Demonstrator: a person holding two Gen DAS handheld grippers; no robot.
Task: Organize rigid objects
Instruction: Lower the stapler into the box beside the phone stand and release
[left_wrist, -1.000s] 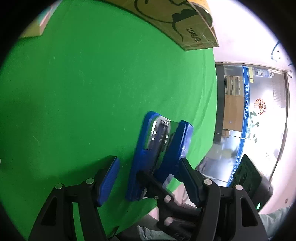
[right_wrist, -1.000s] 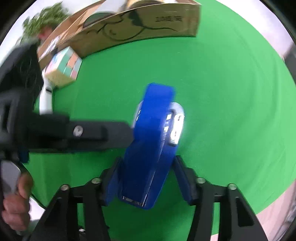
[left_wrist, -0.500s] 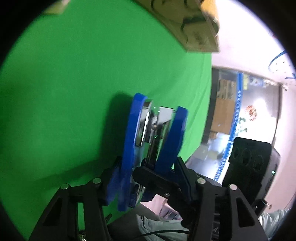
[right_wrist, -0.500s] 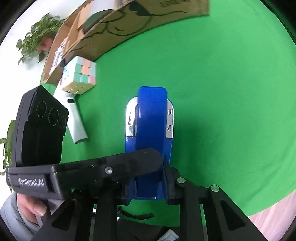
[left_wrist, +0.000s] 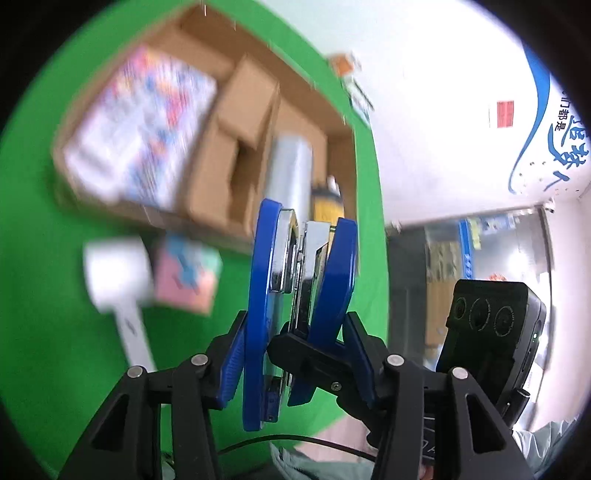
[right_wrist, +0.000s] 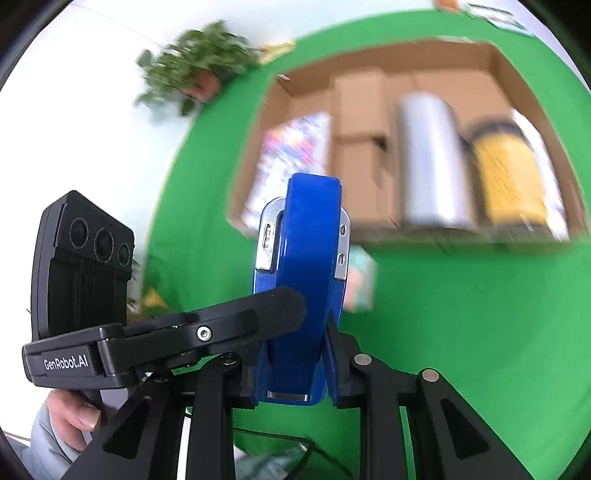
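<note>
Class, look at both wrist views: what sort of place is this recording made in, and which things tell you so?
Probably an office or lab set up for recording: a green cloth-covered table, a cardboard box being packed, a potted plant, and a wall bearing blue signage.

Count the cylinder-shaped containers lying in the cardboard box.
2: a silver can in the middle of the cardboard box, and a yellow can beside it. Blur may hide others.

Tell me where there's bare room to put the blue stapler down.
The stapler is gripped by both the left gripper and the right gripper. Bare green cloth lies right of the pastel cube, in front of the cardboard box. The box looks packed with cartons, a silver cylinder and a yellow one.
</note>
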